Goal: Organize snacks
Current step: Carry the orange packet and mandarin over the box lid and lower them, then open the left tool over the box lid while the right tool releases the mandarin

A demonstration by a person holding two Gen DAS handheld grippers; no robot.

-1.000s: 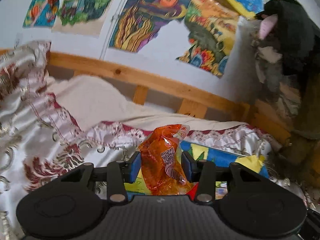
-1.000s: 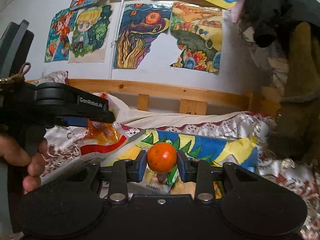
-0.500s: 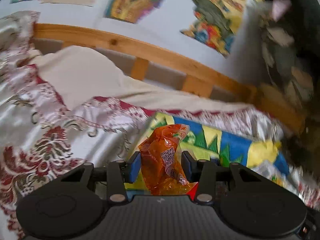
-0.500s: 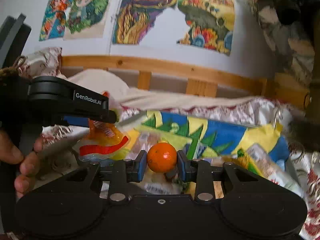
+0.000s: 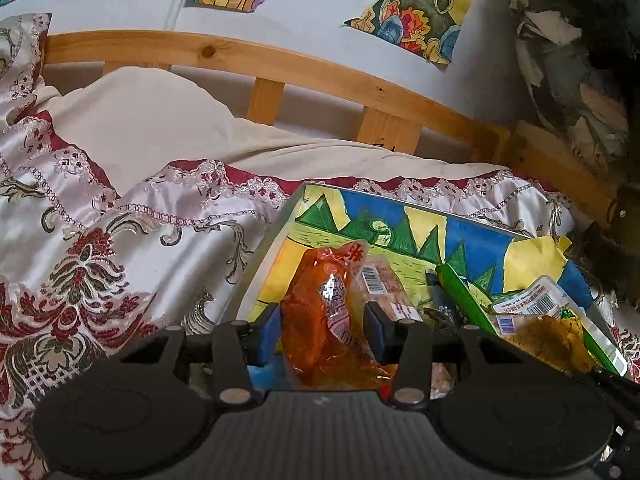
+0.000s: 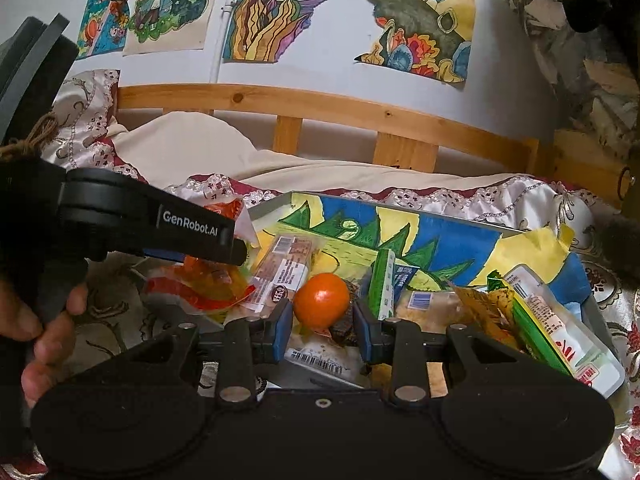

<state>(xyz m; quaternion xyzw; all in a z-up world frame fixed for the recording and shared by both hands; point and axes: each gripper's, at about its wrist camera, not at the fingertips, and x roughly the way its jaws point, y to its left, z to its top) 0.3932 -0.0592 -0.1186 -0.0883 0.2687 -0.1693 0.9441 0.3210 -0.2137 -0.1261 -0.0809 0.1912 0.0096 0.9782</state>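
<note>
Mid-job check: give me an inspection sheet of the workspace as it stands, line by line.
Surface: bed with embroidered satin bedspread; snack box with painted lining lies on it.
Job's things: orange snack packet in left gripper; orange fruit in right gripper; both over the box.
Clutter: barcoded packets, green carton, clear tray pack in the box.
Grippers: left jaws hold the packet; right jaws hold the fruit.
Cables: nothing seen.
Surroundings: wooden bed rail, wall drawings, person's hand.
</note>
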